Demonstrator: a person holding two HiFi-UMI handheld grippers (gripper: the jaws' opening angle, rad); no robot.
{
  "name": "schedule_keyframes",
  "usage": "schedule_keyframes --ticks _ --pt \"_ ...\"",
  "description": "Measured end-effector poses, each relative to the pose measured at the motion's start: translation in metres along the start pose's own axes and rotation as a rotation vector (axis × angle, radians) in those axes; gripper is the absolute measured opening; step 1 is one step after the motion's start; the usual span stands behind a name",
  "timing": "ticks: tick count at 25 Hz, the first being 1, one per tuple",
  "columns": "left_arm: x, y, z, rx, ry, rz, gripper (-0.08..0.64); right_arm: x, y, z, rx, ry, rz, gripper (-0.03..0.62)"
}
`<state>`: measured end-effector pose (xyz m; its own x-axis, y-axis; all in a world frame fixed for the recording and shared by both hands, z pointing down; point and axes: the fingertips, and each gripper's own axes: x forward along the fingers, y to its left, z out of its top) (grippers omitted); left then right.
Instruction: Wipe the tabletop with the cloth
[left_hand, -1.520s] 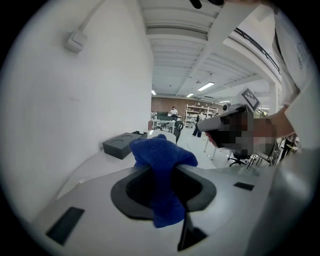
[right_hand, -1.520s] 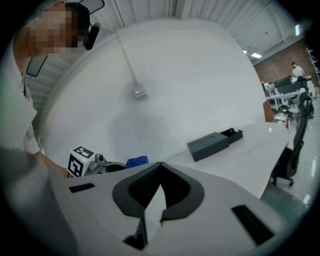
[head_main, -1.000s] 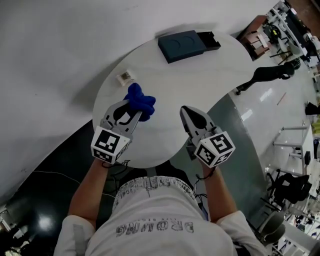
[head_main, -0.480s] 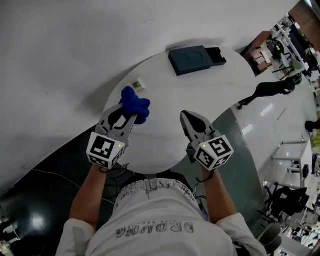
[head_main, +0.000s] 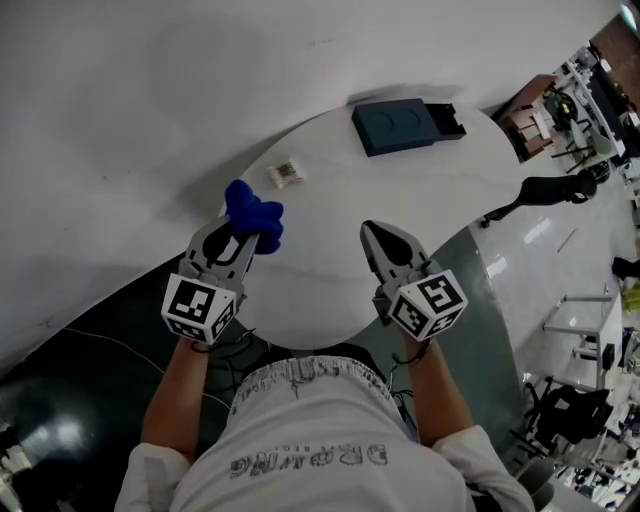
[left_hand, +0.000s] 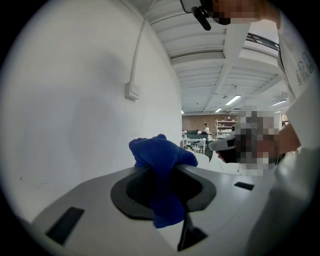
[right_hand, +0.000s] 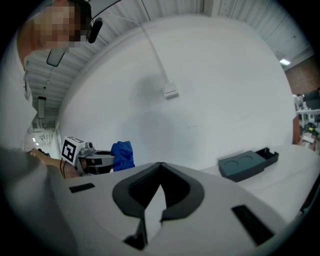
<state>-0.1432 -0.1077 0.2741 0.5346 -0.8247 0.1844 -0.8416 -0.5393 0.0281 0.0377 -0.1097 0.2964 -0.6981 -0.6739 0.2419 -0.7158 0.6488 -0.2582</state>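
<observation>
At tabletop (head_main: 400, 200) left edge, left gripper (head_main: 243, 232) jaws clamp blue cloth (head_main: 252, 212) mid-bunch. Soft, light, floppy, so hold the bulk, not a corner. Right gripper (head_main: 373, 229) jaws closed, empty.

Head view: bright, even indoor light, colours a bit flat, edges bent by wide lens. Soft shadow on the wall (head_main: 120, 120) just left of the tabletop (head_main: 330, 200). White glare on the glossy floor (head_main: 535, 232) at right & bottom left. Both gripper views: heavy fisheye w/ black corners, foreground soft. Ceiling lights (left_hand: 232, 100) glow in left gripper view, bkgd hazy.
</observation>
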Motion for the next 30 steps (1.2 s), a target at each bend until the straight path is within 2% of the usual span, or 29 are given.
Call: schedule_keyframes --ticks 12,30 --pt "-0.006 0.015 -0.019 -0.028 0.020 0.045 0.120 0.014 0.001 -0.005 -0.001 0.024 0.020 0.008" --pt "-0.013 0.013 -0.021 -0.039 0.035 0.046 0.120 0.016 0.011 -0.009 -0.004 0.037 0.040 0.008"
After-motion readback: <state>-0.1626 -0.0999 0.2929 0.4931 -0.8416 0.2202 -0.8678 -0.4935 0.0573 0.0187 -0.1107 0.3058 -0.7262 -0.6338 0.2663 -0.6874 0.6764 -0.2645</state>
